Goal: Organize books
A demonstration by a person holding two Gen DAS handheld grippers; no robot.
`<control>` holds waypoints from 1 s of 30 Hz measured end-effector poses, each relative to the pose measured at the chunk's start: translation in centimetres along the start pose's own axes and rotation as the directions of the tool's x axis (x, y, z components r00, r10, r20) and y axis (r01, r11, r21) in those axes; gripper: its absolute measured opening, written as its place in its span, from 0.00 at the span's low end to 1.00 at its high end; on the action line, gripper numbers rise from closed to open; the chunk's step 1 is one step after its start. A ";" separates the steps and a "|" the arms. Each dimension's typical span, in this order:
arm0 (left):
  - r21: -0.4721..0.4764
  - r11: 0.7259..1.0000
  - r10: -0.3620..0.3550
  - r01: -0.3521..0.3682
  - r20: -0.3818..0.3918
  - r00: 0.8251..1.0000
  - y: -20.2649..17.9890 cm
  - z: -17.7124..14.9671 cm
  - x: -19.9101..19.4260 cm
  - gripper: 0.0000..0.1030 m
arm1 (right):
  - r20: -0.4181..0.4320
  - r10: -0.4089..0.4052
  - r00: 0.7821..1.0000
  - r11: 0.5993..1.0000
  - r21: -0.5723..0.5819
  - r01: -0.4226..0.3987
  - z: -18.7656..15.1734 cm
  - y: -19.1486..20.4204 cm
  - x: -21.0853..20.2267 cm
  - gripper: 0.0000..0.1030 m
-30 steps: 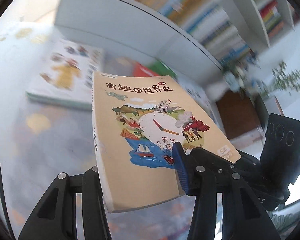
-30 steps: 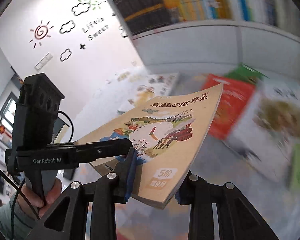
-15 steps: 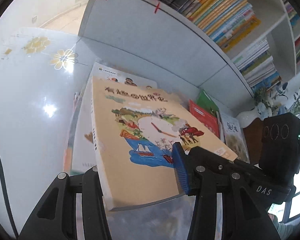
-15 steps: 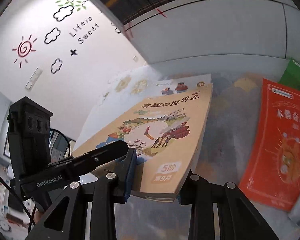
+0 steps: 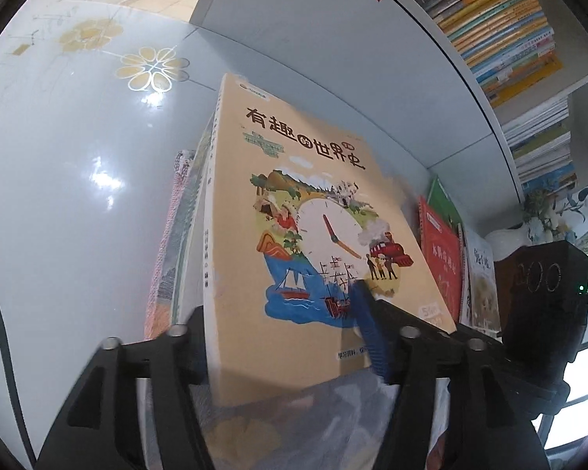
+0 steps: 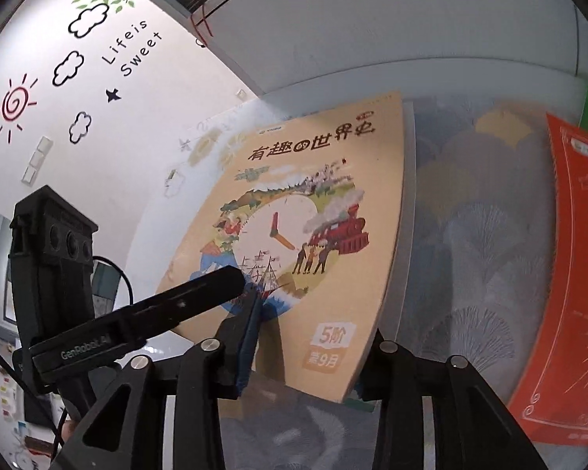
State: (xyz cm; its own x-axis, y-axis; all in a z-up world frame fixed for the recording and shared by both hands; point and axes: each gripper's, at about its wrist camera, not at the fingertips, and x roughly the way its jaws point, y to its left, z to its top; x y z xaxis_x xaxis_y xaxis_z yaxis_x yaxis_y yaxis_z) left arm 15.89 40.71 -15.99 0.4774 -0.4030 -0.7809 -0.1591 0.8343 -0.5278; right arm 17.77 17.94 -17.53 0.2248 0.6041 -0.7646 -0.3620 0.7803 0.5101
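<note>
A beige book with a clock on its cover (image 5: 294, 180) (image 6: 325, 180) lies flat on a stack of other books (image 5: 176, 235) on the table. My left gripper (image 5: 282, 325) straddles its near edge; the jaws are opening and the blue pad stands off the cover. My right gripper (image 6: 313, 325) straddles the near right corner, also opening, with the book between its jaws and the pad lifted. One finger of the left gripper (image 6: 200, 293) reaches over the cover in the right wrist view.
A red book (image 6: 568, 274) (image 5: 443, 258) and a green book (image 5: 443, 203) lie to the right on a patterned cloth (image 6: 482, 235). A white shelf unit (image 5: 313, 58) full of books (image 5: 498, 31) stands right behind. The glass table (image 5: 58, 196) extends left.
The beige book came down from mid-air onto the stack by the shelf. Both grippers sank with it, and their jaws have widened around it.
</note>
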 end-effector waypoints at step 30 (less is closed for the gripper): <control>0.368 0.929 -0.037 0.046 -0.030 0.999 -29.5 -8.9 2.5 0.72 | 0.148 -0.282 0.948 0.960 0.049 0.277 -12.0 -12.0 -23.2 0.56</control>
State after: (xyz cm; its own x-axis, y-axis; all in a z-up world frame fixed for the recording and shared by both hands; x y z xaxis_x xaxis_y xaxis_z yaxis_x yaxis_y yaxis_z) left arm 14.08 11.77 -5.36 0.4566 -0.4451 -0.7703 0.1923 0.8948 -0.4030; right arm 6.03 -7.40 -10.66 0.4492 0.3769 -0.8100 -0.2409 0.9242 0.2965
